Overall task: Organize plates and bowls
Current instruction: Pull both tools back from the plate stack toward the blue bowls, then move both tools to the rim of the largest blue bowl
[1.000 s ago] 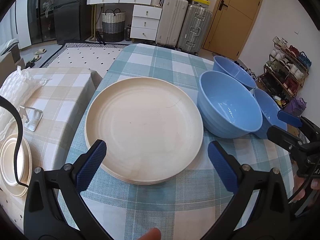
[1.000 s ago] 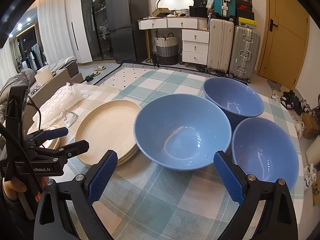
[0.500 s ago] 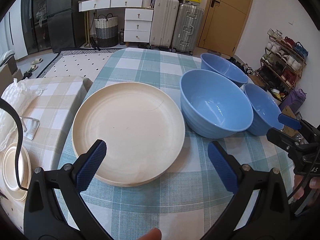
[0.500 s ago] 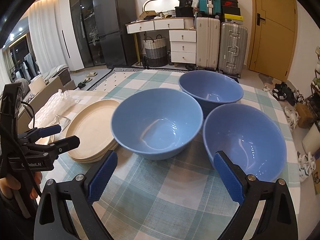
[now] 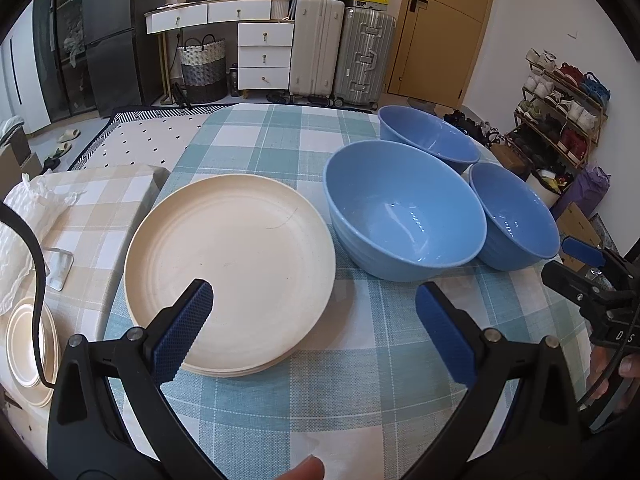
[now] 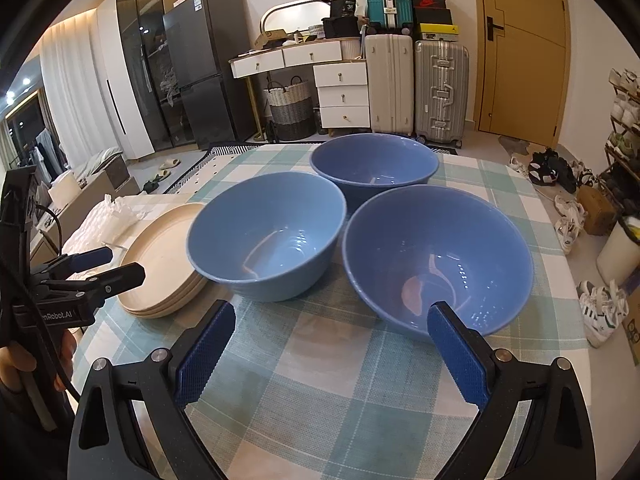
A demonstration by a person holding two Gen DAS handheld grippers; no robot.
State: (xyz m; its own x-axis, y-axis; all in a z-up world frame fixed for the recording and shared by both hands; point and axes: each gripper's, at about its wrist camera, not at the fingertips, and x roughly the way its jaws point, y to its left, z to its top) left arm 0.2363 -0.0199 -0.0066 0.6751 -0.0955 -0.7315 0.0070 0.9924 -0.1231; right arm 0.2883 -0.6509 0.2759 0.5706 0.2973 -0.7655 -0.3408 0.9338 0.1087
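Note:
A stack of cream plates [image 5: 232,264] lies on the checked table [image 5: 340,392], also in the right wrist view [image 6: 164,264]. Three blue bowls stand to its right: a middle bowl [image 5: 404,208] [image 6: 268,232], a far bowl [image 5: 428,136] [image 6: 374,164] and a right bowl [image 5: 516,216] [image 6: 436,256]. My left gripper [image 5: 314,336] is open and empty, just in front of the plates and above the table. My right gripper [image 6: 332,356] is open and empty, in front of the right bowl and the middle bowl. Each gripper shows in the other's view, the right one [image 5: 580,268] and the left one [image 6: 104,266].
A lower beige checked surface [image 5: 92,216] to the left holds small cream dishes [image 5: 28,336], white wrapping [image 5: 24,216] and a metal stand [image 5: 58,268]. Suitcases [image 5: 340,52], drawers and a shoe rack [image 5: 560,100] stand beyond the table.
Both grippers have pulled back and shifted right. The plates and bowls look farther off; the right bowl has come before the right gripper. Nothing on the table moved.

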